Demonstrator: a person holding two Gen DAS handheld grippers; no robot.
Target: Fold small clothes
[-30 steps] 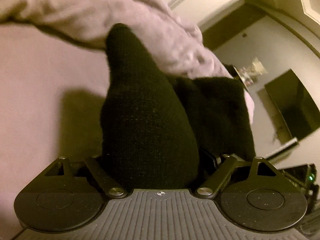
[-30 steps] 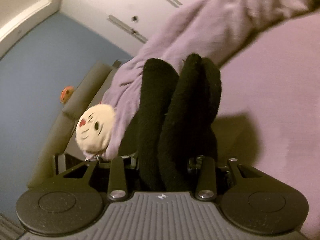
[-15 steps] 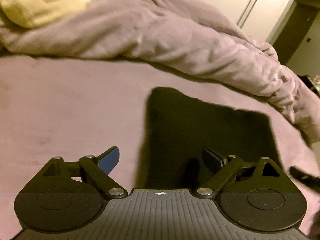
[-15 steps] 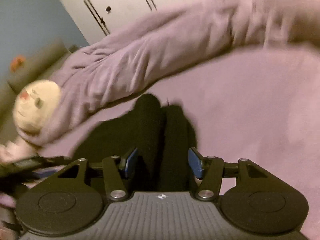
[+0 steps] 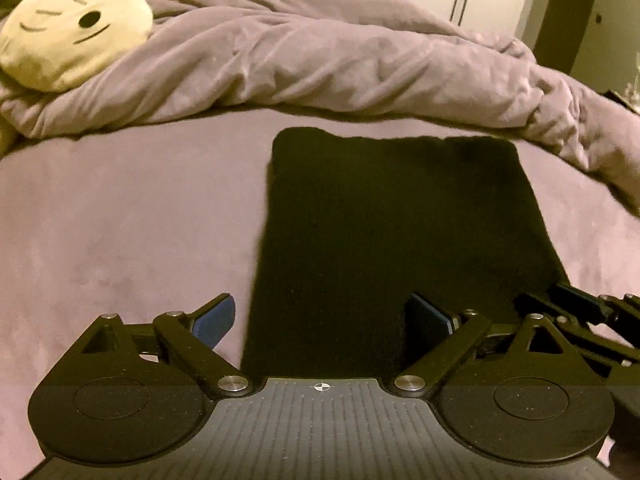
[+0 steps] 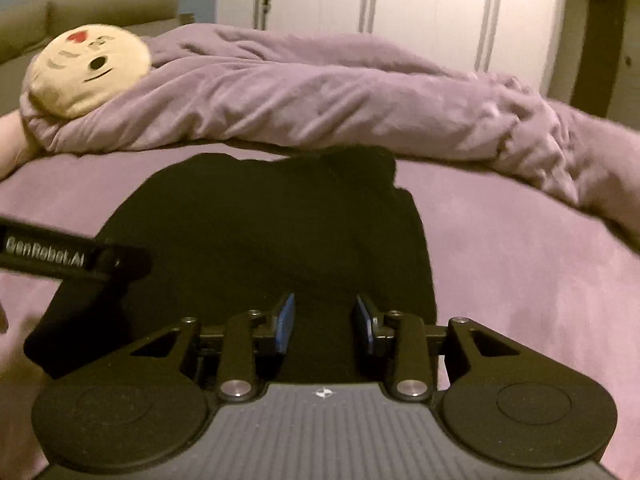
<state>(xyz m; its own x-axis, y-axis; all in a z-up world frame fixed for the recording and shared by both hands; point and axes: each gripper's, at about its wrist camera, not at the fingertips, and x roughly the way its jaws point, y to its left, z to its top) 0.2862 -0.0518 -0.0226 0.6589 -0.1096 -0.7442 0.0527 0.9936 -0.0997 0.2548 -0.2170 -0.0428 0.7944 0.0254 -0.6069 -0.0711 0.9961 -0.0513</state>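
Note:
A black knitted garment (image 5: pixel 392 216) lies flat on the purple bed sheet (image 5: pixel 120 216); it also shows in the right wrist view (image 6: pixel 260 232). My left gripper (image 5: pixel 324 320) is open and empty over the garment's near left edge, with blue pads (image 5: pixel 214 318) spread wide. My right gripper (image 6: pixel 325 324) is open and empty over the garment's near right part. The right gripper's fingers also show at the right edge of the left wrist view (image 5: pixel 576 308). Part of the left gripper body (image 6: pixel 60 256) shows in the right wrist view.
A rumpled purple duvet (image 5: pixel 320 60) lies across the bed behind the garment. A round cream face cushion (image 5: pixel 72 32) rests at its left end. White wardrobe doors (image 6: pixel 400 12) stand behind the bed. A sofa back (image 6: pixel 100 8) is at the far left.
Both grippers held the black garment up a second ago. They have lowered it onto the sheet, opened and let go. The garment now lies flat.

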